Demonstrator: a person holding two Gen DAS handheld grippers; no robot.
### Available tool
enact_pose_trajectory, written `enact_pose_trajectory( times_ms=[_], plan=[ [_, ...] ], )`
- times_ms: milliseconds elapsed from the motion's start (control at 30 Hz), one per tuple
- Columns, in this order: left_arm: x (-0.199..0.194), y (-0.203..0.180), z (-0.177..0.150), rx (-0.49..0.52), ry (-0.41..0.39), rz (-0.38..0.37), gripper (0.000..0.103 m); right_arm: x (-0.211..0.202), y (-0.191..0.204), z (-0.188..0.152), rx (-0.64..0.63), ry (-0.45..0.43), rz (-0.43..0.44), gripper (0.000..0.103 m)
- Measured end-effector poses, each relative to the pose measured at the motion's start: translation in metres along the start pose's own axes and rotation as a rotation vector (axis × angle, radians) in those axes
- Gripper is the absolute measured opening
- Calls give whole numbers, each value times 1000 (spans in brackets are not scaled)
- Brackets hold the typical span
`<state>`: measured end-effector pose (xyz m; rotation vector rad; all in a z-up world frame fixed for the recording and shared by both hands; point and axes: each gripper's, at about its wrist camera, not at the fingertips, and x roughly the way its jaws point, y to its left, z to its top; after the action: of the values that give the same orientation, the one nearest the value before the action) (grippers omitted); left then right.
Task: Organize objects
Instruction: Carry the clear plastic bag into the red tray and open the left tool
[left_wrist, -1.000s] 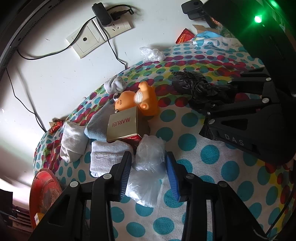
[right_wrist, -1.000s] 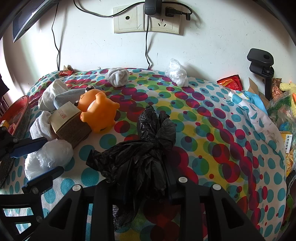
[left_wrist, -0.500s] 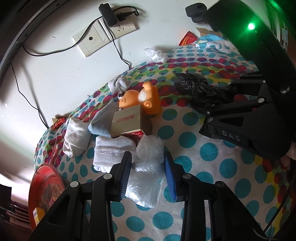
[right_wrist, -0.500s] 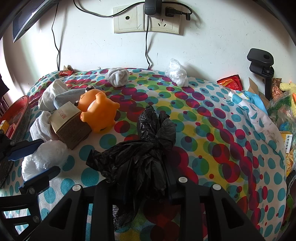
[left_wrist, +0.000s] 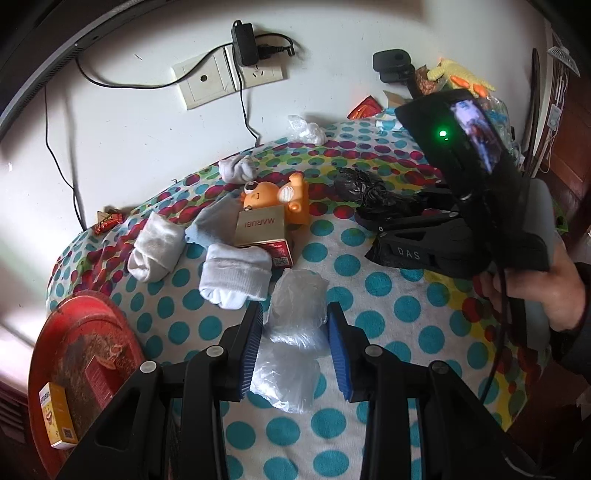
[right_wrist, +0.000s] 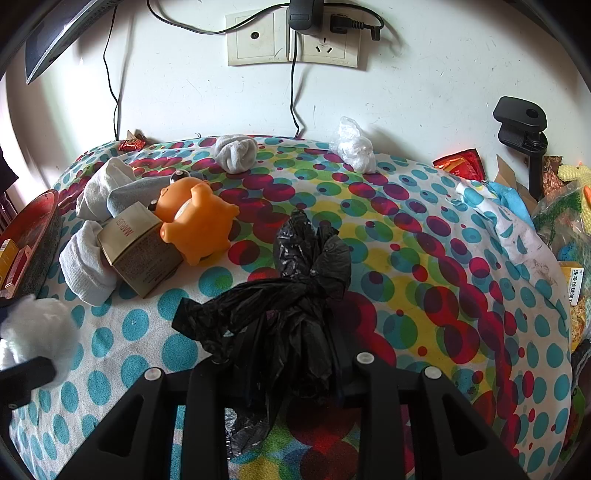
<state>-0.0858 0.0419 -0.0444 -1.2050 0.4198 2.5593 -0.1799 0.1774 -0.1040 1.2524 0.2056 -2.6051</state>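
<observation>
Both grippers are busy on the soft table top with the spotted cloth. Left gripper has its blue pads squeezed in close on a crinkly clear plastic bag, so it is holding that bag. Right gripper is pinched tight on a crumpled black plastic bag, and most of that bag flops out in front of it.

The clear bag sits near the front edge of the table, just in front of a white rolled sock and a gold cardboard box. An orange plastic bear toy lies behind the box, touching it. More socks lie toward the left edge, and a round red tray sticks out past the left front corner. Another small clear bag rests at the back edge by the wall.

This looks like the picking-up step: each tool has grabbed one bag. Next, I think, the bags must be carried to one spot, maybe together. The clear bag is thin and slippery, so the grip has to stay firm.

Both tools point down at a slant toward the table. A hand with a dark sleeve holds the right tool from behind.
</observation>
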Motion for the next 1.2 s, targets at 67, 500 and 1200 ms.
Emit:
enact_pose_trajectory(
  times_ms=[67,500,1200],
  plan=[
    [-7,3,-4,-7,-7,-10,33,0,0,0,0,0,0,30],
    [-53,43,-31,-107,-44,50,33,0,1,0,0,0,0,30],
    [-66,185,-123,-432,104,309,34,1,0,-1,0,-1,1,30]
  ],
)
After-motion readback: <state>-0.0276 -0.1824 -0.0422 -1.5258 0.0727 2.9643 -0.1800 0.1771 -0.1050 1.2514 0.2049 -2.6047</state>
